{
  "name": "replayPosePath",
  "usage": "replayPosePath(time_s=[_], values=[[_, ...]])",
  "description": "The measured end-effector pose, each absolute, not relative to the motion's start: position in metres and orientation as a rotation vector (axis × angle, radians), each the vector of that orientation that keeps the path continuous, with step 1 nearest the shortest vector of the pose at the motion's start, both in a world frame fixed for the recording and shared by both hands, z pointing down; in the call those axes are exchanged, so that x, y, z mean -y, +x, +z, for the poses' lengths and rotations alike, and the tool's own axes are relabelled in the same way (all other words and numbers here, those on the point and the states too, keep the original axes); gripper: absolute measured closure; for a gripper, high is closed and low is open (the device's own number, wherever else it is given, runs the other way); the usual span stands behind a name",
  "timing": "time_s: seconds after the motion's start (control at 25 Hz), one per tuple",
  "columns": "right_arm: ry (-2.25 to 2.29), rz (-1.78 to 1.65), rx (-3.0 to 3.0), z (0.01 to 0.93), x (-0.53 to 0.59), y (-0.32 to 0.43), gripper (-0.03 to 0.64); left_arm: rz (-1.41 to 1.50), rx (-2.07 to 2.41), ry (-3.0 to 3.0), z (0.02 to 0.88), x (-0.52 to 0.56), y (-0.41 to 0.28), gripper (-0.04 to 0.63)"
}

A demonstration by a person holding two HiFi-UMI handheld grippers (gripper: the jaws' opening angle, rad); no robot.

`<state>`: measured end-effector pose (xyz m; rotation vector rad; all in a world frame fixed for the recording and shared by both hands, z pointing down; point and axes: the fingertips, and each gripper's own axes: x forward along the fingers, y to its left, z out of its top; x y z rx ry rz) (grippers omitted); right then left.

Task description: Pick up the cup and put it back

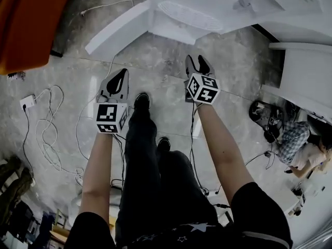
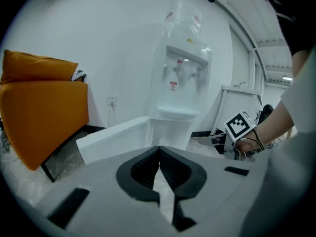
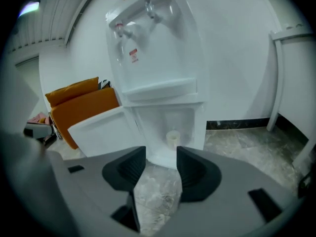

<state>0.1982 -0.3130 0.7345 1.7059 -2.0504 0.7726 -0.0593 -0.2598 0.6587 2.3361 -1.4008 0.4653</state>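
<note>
A small pale cup stands upright inside the open lower compartment of the white water dispenser, seen only in the right gripper view. My right gripper is held short of the compartment, in line with the cup, jaws open with only floor between them. In the head view the right gripper hovers in front of the dispenser. My left gripper hangs to the left and slightly further back. Its jaws meet at the tips and hold nothing.
The dispenser's cabinet door stands swung open to the left. An orange chair is at the far left, and cables lie on the marble floor. White furniture stands at the right, and a person sits near it.
</note>
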Motion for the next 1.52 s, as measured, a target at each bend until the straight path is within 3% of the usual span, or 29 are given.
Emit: replayPosePath(time_s=[0.36, 0.72, 0.96, 1.24, 1.52], values=[[1.674, 0.707, 2.037, 0.881, 0.411, 0.187, 0.434, 0.427, 1.403, 2.383, 0.776, 0.329, -0.068, 0.586], [1.811, 0.535, 1.963, 0.935, 0.488, 0.201, 0.479, 0.362, 1.422, 2.441, 0.839, 0.37, -0.077, 0.586], [1.823, 0.544, 1.965, 0.956, 0.515, 0.205, 0.482, 0.285, 1.443, 2.489, 0.849, 0.385, -0.068, 0.586], [1.757, 0.561, 1.987, 0.954, 0.523, 0.203, 0.566, 0.251, 1.424, 2.49, 0.851, 0.377, -0.063, 0.586], [1.607, 0.569, 2.017, 0.908, 0.47, 0.186, 0.571, 0.257, 1.431, 2.427, 0.787, 0.349, -0.062, 0.586]])
